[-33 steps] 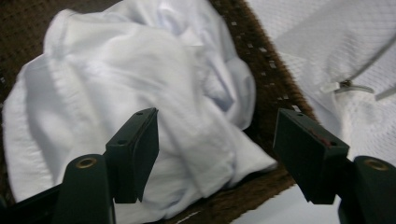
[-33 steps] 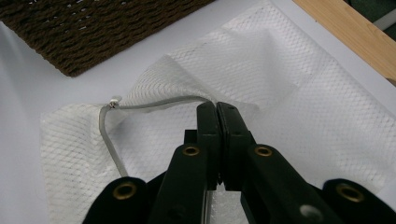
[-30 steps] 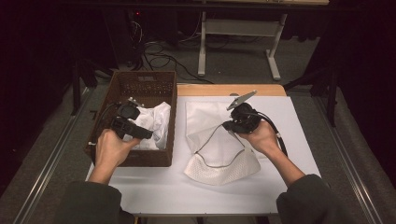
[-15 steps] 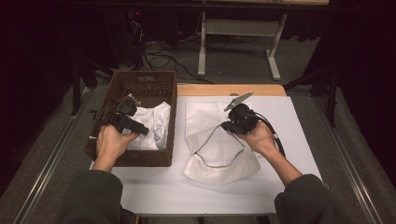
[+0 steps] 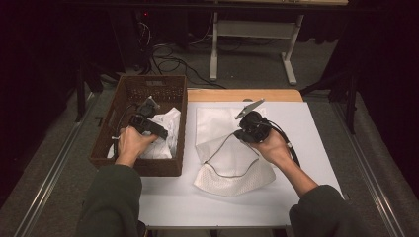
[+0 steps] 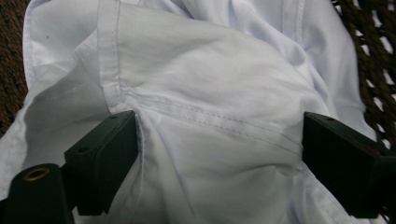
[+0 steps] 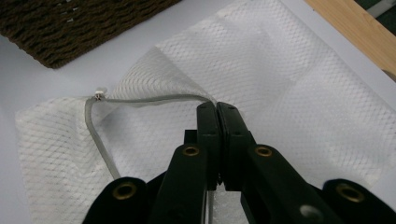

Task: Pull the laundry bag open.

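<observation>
Straddling the white garment [image 6: 205, 107] in the basket [image 5: 129, 94] with jaws just spread, the left tongs [image 6: 219, 163] must clench next, while the right tongs [image 7: 217, 122] stay clenched on the mesh bag's rim [image 7: 154, 99].

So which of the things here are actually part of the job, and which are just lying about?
In the job:
- white garment in the wicker basket
- mesh laundry bag, zip edge pinched
- left gripper, jaws just opened over the garment
- right gripper, shut on the bag

Lying about:
- floor cables
- white stand
</observation>
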A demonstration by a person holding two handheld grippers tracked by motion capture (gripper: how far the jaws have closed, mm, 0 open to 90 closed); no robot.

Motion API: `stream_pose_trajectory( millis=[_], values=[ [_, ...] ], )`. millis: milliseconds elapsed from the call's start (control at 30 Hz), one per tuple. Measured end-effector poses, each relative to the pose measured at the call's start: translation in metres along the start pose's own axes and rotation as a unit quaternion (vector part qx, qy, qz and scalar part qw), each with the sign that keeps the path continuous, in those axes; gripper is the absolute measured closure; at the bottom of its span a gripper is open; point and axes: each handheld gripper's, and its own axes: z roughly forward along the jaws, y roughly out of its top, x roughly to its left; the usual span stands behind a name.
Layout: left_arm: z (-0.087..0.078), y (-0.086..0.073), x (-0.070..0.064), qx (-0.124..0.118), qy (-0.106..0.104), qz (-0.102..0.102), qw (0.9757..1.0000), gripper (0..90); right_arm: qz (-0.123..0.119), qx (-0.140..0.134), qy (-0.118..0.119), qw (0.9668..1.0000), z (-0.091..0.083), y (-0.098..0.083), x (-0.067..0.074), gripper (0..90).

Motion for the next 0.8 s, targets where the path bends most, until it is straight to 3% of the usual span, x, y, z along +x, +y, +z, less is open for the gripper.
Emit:
stream_pose_trajectory(
  millis=[133,233,400,700,767,800],
  values=[
    [0.011,0.003,0.001,0.014,0.013,-0.003,0.9998,3.9,-0.004,0.002,-0.002,1.0,0.001,0.0,0.001,89.6],
    [0.023,0.004,0.008,0.038,0.008,-0.029,0.9988,0.0,-0.002,-0.001,-0.005,1.0,-0.002,-0.001,0.0,89.5],
    [0.031,0.005,0.014,0.062,0.008,-0.049,0.9968,0.0,0.007,-0.008,-0.008,0.9999,-0.008,-0.004,-0.005,89.6],
    [0.044,0.002,0.021,0.082,0.002,-0.053,0.9952,0.0,0.013,-0.006,-0.013,0.9998,-0.012,-0.01,-0.007,89.5],
    [0.05,-0.001,0.024,0.096,-0.01,-0.069,0.9929,0.0,0.009,-0.003,-0.013,0.9999,-0.012,-0.011,-0.006,89.5],
    [0.05,-0.001,0.024,0.096,-0.01,-0.069,0.9929,0.0,0.009,-0.003,-0.013,0.9999,-0.012,-0.011,-0.006,89.5]
  ],
)
